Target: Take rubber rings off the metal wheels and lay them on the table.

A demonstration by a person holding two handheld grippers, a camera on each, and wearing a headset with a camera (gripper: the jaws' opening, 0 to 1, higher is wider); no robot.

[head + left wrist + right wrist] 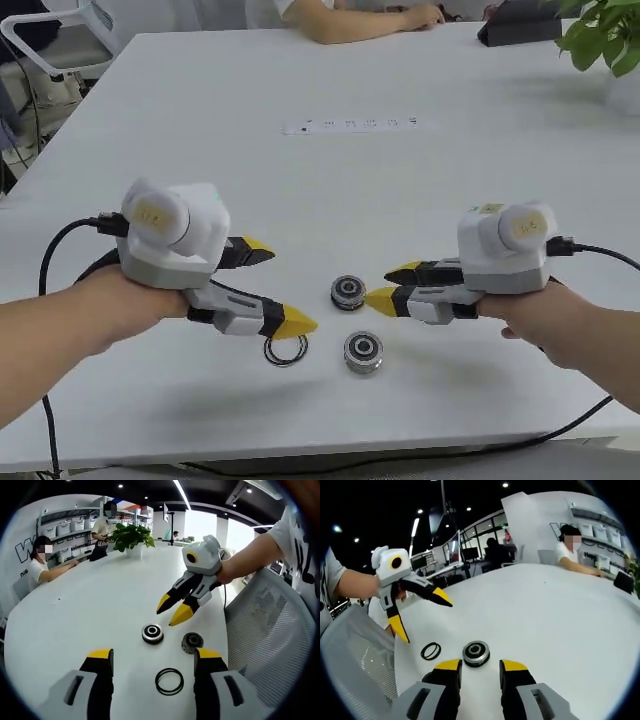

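Black rubber rings [285, 350], seemingly two overlapped, lie flat on white table [450, 150] at lower centre of head view, just under lower tip of left gripper [277, 285]. Upper wheel [348, 291] at centre. Lower wheel [363, 352] just below it, right of rings. Left gripper: jaws spread wide, empty. Right gripper [392, 286]: jaws partly apart, empty, tips near upper wheel.

Head-down — gripper views seemingly opposed over shared ring [285, 350]
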